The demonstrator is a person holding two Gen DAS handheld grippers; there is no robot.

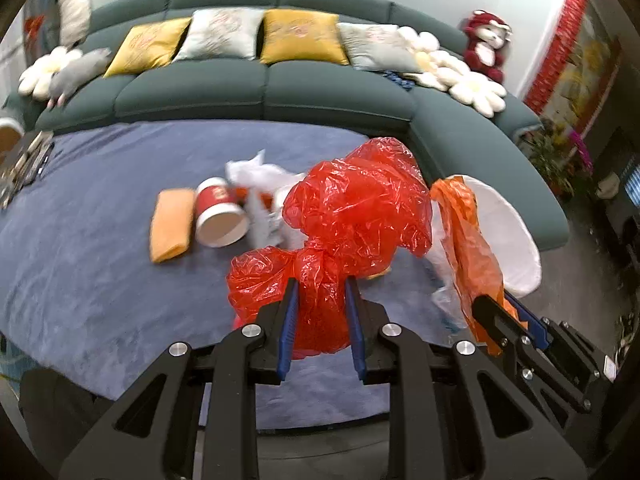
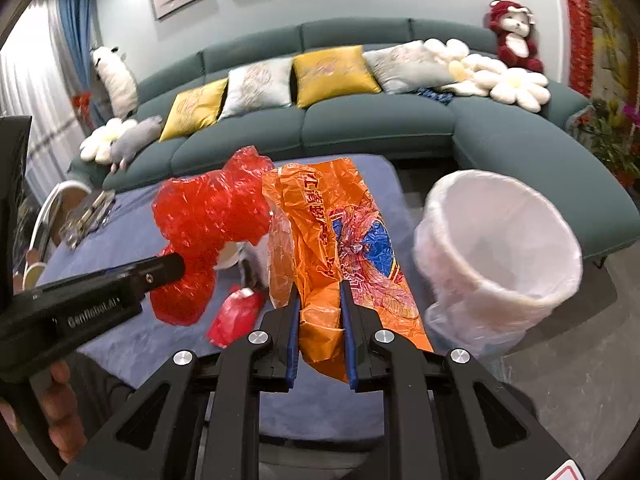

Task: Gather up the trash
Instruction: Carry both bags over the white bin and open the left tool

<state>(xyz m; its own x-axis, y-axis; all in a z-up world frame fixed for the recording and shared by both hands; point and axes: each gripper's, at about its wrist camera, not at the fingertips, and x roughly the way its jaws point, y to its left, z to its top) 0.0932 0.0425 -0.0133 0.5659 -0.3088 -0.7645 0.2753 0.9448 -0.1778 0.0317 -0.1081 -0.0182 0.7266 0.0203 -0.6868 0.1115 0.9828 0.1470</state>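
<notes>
Two bags held: my left hand-held gripper [image 1: 321, 286] clamps red bag [image 1: 352, 208]; right hand-held gripper [image 2: 319, 290] clamps orange bag [image 2: 320, 216], beside bin [image 2: 500, 240].

Both grippers [image 1: 321, 280] [image 2: 319, 286] angled downward, fingers [image 1: 289, 312] clamped.

Table centre of the left wrist view is obstructed: paper cup [image 1: 219, 216], folded orange cloth [image 1: 171, 225] and white wrappers [image 1: 260, 184] lie touching. Blue table cover [image 1: 80, 280] at lower left is open. At right, the lined bin [image 2: 500, 248] stands mouth open, unobstructed above. Sofa [image 2: 380, 128] closes the far side.
</notes>
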